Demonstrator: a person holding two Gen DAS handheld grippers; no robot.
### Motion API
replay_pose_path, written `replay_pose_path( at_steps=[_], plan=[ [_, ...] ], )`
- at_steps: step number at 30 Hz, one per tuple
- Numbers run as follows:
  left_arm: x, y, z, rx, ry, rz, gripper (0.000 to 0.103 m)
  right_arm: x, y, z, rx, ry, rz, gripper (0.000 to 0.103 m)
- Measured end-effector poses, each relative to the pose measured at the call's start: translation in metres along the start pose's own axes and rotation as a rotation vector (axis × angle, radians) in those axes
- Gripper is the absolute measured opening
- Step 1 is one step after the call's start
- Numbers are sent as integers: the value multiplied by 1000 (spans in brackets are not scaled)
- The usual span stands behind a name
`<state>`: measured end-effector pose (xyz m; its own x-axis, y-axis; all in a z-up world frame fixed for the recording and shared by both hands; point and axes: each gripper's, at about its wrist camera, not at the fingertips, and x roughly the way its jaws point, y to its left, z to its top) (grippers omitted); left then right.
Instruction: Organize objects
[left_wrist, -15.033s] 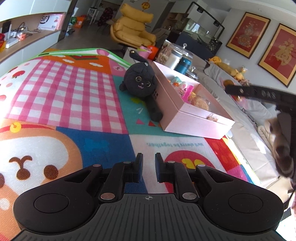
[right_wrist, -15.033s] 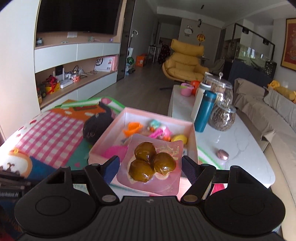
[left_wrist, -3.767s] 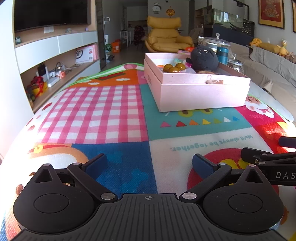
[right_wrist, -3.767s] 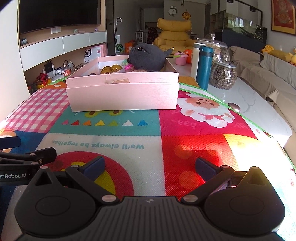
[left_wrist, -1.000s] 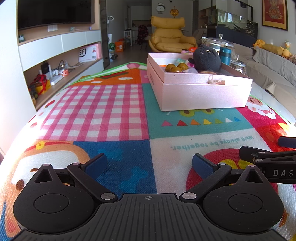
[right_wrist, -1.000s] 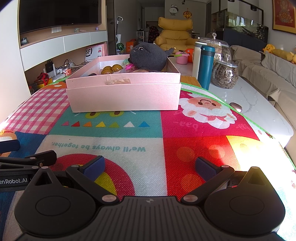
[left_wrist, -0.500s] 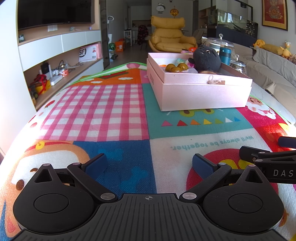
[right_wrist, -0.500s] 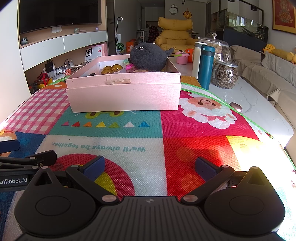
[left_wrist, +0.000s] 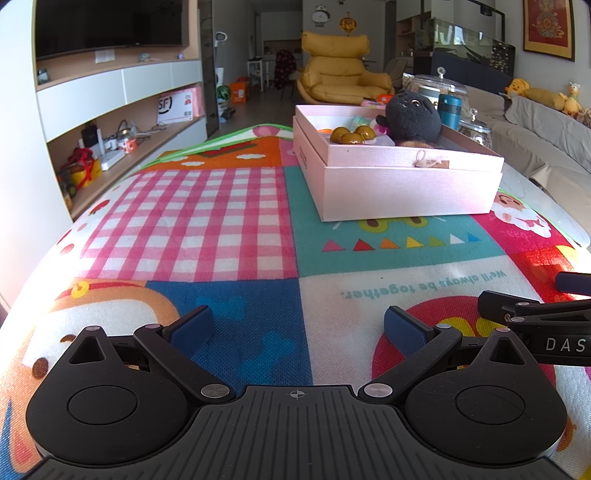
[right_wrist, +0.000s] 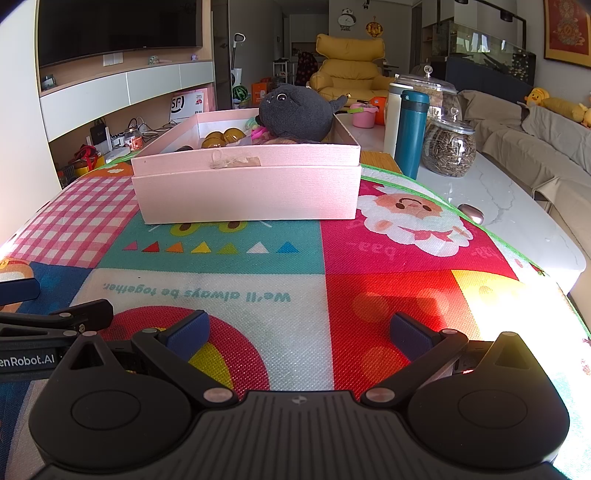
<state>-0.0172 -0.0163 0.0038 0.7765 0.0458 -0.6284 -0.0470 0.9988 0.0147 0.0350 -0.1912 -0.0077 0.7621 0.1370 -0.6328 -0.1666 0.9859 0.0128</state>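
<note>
- Both tongs, left and right, sit released and empty, low over the mat at the tabletop's near edge.
- Box sits toward the far edge, plush and toys inside.
- Looks like light, stiff cardboard; I'd grip the rim or side walls, since the plush is soft.

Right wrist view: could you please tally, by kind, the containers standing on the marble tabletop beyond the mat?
Flasks: 2, a teal flask and a white flask
Glass jars: 2, a seed jar and a larger jar behind it
Small cups: 2, a pink cup and an orange cup
Total: 6
</note>
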Motion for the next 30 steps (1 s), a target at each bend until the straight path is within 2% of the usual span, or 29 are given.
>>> replay_pose_path(
  at_steps=[30],
  plan=[
    [1,1,1,-4,2,-1,103,0,0,0,0,0,0,103]
  ],
)
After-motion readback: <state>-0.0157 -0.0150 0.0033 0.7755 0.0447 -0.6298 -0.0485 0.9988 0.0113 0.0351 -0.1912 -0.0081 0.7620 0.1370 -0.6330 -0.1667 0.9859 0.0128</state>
